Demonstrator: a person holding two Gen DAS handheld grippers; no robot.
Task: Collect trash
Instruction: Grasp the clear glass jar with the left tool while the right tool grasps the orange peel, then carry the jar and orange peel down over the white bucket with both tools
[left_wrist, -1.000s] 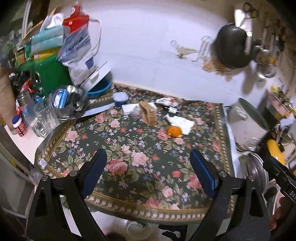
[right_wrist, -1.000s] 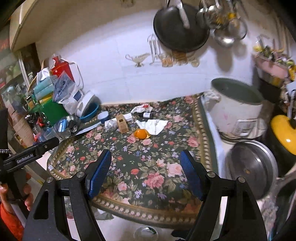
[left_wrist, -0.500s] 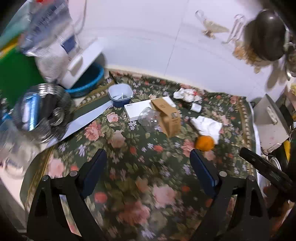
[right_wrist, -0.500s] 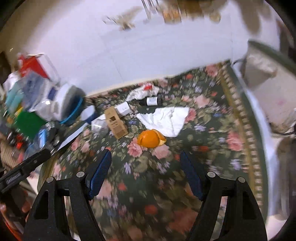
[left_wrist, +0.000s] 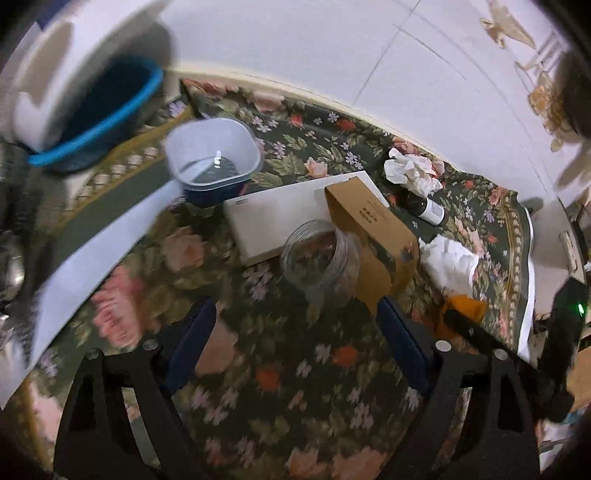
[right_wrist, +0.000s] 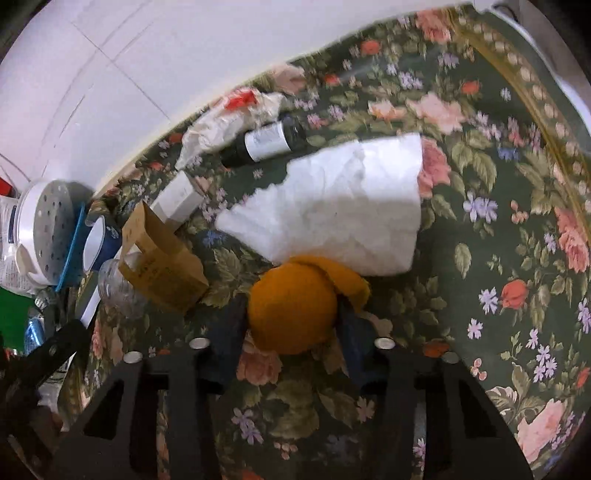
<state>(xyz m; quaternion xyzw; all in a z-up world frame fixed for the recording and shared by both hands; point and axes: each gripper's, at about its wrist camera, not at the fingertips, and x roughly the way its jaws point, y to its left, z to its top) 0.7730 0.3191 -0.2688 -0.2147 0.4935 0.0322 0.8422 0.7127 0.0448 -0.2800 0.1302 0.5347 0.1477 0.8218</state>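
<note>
Right wrist view: the right gripper (right_wrist: 291, 321) has its jaws closing around an orange peel (right_wrist: 295, 310), which sits between the blue pads on the bench (right_wrist: 517, 229) with its flowered cloth; the pads look to be touching its sides. A white paper napkin (right_wrist: 343, 210) lies just behind the peel, touching it. Further back lie a small dark bottle (right_wrist: 266, 142) on its side and a crumpled wrapper (right_wrist: 229, 122). To the left stands a brown cardboard box (right_wrist: 162, 258).

In the left wrist view, the left gripper (left_wrist: 295, 332) hangs wide apart above the cloth, its jaws easing inward with nothing between them. Just ahead of it is a clear glass jar (left_wrist: 319, 258), touching the brown box. A flat white box (left_wrist: 284, 218) lies behind the jar, and a blue plastic tub (left_wrist: 214, 158) further back.
</note>
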